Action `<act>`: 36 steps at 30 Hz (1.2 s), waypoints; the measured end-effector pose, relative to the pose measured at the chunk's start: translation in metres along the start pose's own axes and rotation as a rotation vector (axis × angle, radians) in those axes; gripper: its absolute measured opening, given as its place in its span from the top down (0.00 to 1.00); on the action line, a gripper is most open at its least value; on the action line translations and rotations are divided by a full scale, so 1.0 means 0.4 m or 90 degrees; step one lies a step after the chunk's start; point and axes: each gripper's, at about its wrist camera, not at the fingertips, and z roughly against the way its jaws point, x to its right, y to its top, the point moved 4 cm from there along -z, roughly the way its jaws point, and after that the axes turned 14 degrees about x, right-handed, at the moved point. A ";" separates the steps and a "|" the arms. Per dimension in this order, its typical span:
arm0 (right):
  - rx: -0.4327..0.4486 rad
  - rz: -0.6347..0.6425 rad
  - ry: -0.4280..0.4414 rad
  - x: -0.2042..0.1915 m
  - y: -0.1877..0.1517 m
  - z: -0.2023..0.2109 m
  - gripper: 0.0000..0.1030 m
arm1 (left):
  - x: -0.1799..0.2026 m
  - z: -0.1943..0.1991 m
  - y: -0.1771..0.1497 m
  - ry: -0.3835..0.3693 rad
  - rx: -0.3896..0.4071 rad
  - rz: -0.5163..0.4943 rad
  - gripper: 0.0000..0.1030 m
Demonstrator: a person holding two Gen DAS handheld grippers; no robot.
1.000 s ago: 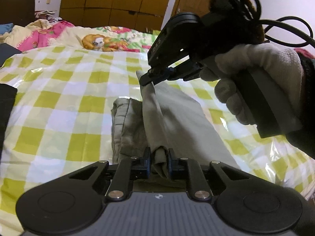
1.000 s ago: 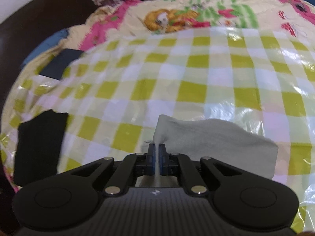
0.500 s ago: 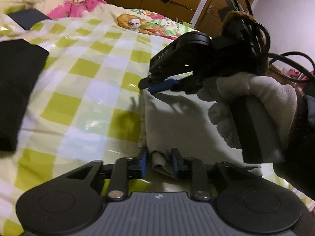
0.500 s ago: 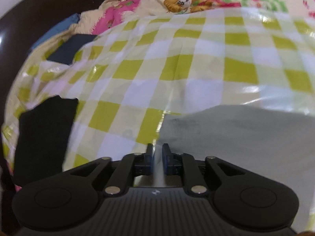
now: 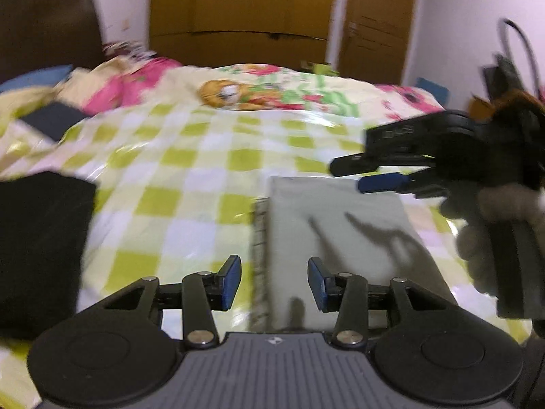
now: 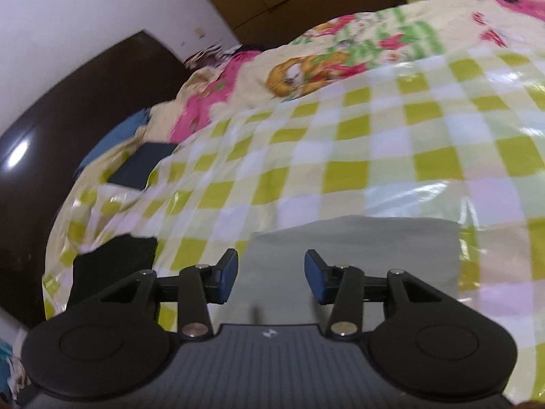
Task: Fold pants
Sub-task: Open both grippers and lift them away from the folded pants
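Note:
The grey pants [image 5: 340,231] lie folded into a flat rectangle on the green-and-white checked bed cover [image 5: 190,184]. My left gripper [image 5: 274,283] is open and empty, just above the near edge of the pants. My right gripper [image 6: 270,276] is open and empty above the same pants [image 6: 368,248]. The right gripper also shows in the left wrist view [image 5: 361,173], held by a gloved hand over the far right corner of the pants.
A folded black garment [image 5: 37,245] lies on the cover to the left, also in the right wrist view [image 6: 112,266]. A dark blue item [image 5: 51,119] and floral bedding [image 5: 259,95] lie further back. A dark headboard [image 6: 68,129] and wooden wardrobes [image 5: 245,13] stand behind.
Both grippers have opened and let go of the pants, which now lie flat and folded. Both grippers have lifted and pulled back a little.

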 end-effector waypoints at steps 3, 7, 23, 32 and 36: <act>0.009 -0.002 -0.024 0.057 0.006 -0.021 0.56 | 0.032 -0.047 -0.017 -0.009 -0.022 -0.033 0.46; -0.022 -0.041 -0.071 0.154 -0.011 -0.039 0.56 | 0.021 -0.103 -0.070 0.013 -0.084 -0.053 0.44; -0.092 -0.015 -0.057 0.150 -0.230 0.261 0.52 | 0.035 -0.057 -0.109 0.025 -0.123 -0.086 0.35; -0.045 0.018 -0.048 0.110 -0.190 0.304 0.50 | 0.041 0.016 -0.064 0.053 -0.095 -0.096 0.33; -0.033 0.051 -0.067 0.096 -0.202 0.317 0.50 | 0.060 0.029 -0.065 0.047 -0.097 -0.079 0.33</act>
